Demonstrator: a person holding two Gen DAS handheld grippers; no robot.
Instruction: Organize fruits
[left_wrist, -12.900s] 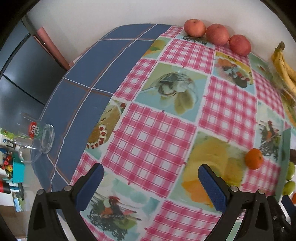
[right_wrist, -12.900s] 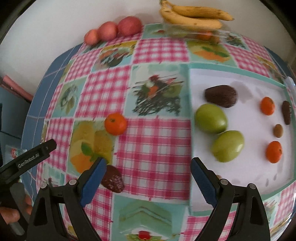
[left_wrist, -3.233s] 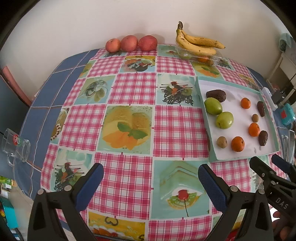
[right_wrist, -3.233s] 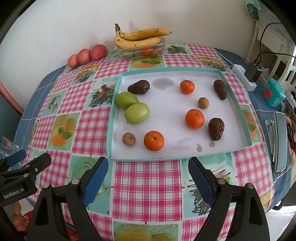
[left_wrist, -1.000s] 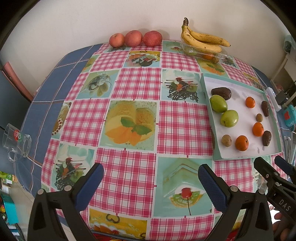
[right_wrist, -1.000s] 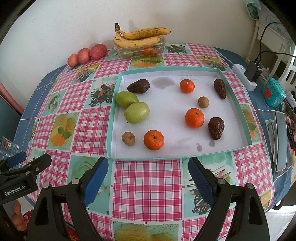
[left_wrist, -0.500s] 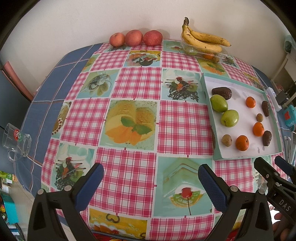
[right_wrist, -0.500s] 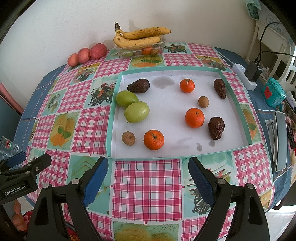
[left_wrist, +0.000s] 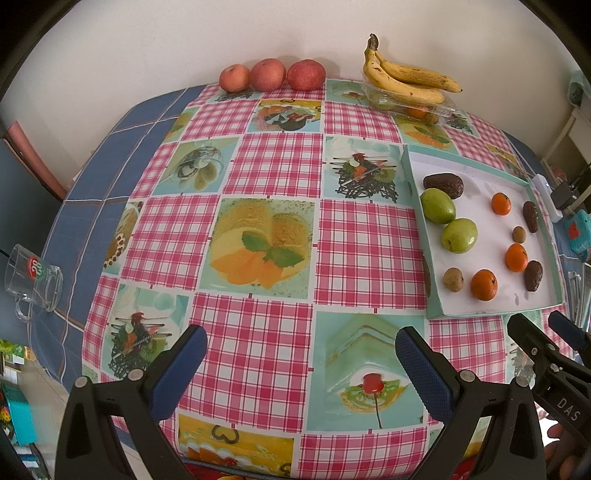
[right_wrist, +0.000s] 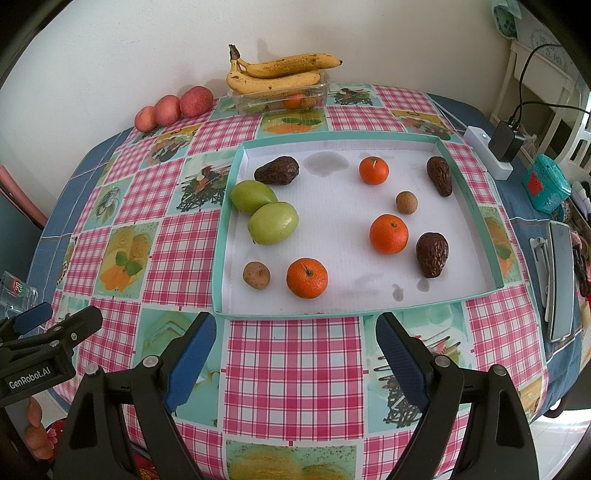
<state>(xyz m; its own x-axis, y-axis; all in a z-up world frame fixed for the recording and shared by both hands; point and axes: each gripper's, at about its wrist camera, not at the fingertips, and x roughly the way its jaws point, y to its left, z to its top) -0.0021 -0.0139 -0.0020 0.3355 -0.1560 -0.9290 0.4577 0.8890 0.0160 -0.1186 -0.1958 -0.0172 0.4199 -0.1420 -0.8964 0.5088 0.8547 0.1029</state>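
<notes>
The shallow white cardboard tray with a teal rim (right_wrist: 480, 221) sits on the right half of the pink-checked tablecloth (right_wrist: 291, 373). It holds two green mangoes touching each other (right_wrist: 272, 223), three orange mandarins (right_wrist: 307, 278), three wrinkly dark brown avocados (right_wrist: 432, 254) and two small brown round fruits (right_wrist: 256, 274), all spread out. At the back by the wall are three red apples in a row (left_wrist: 269, 75) and yellow bananas on a clear plastic punnet (right_wrist: 280, 74). The left gripper (left_wrist: 301, 356) and the right gripper (right_wrist: 295, 338) both hang wide and empty over the near table edge.
</notes>
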